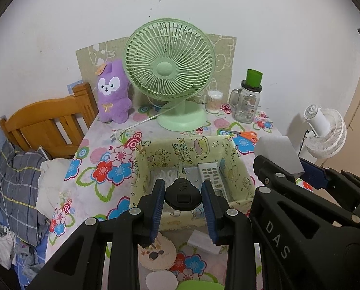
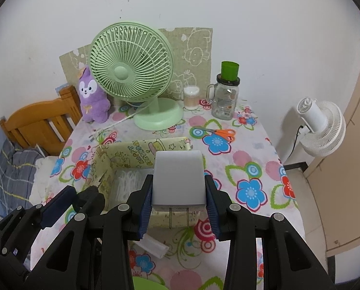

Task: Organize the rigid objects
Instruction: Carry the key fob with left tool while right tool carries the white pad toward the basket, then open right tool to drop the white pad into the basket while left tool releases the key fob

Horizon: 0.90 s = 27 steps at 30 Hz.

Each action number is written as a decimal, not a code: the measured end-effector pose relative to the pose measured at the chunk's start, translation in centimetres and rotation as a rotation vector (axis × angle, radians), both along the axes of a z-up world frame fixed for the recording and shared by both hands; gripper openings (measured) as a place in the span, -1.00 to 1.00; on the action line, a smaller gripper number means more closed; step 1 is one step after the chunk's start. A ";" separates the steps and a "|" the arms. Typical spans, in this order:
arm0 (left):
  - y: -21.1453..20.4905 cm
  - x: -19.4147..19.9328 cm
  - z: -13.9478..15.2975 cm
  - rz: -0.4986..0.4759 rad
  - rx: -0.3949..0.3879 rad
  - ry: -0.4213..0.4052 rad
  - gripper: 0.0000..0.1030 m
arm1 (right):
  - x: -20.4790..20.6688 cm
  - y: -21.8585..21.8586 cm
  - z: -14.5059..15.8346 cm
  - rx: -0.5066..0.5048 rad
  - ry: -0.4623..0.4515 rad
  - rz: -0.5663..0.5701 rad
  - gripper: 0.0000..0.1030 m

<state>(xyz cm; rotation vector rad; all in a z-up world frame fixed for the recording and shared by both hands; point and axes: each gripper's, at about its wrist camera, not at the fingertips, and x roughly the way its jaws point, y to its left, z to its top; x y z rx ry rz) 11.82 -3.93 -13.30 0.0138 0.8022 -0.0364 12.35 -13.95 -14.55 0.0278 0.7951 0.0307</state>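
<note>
1. While both hover over the yellow storage box on the worktop, the right hand-held gripper clamps a white plug adapter by its flat sides: stiff, light, smooth, prongs down.
2. The left hand-held gripper pinches a black key-like tool, rigid, marked "SH".
3. The box reads "HAPPY BIRTHDAY"; a gripper body reads "DAS".

Both handheld grippers were built of matte black plastic linkage arms with triangular cut-outs. The left gripper had two black fingers faced with ribbed dark-blue pads, and round silver-grey pivot pins at each joint. The right gripper looked the same — black arms, blue ribbed pads, pale round pins. Seen from the left wrist, its black body bore the white letters "DAS" — beside the left gripper.
</note>
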 end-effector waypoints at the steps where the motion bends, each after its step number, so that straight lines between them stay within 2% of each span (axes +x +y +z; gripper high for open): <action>1: 0.1 0.2 -0.1 0.003 0.000 0.003 -0.39 | 0.4 0.1 -0.2 0.000 0.003 0.002 -0.15; 9: 1.0 2.5 -2.0 0.029 0.013 0.031 -0.39 | 3.2 1.2 -2.1 -0.002 0.033 0.029 -0.16; 16: 2.3 4.2 -4.6 0.059 0.022 0.085 -0.39 | 5.6 2.7 -5.1 0.006 0.086 0.074 -0.16; 27: 3.2 5.4 -7.2 0.055 0.032 0.161 -0.38 | 7.0 4.0 -8.2 0.033 0.152 0.116 -0.16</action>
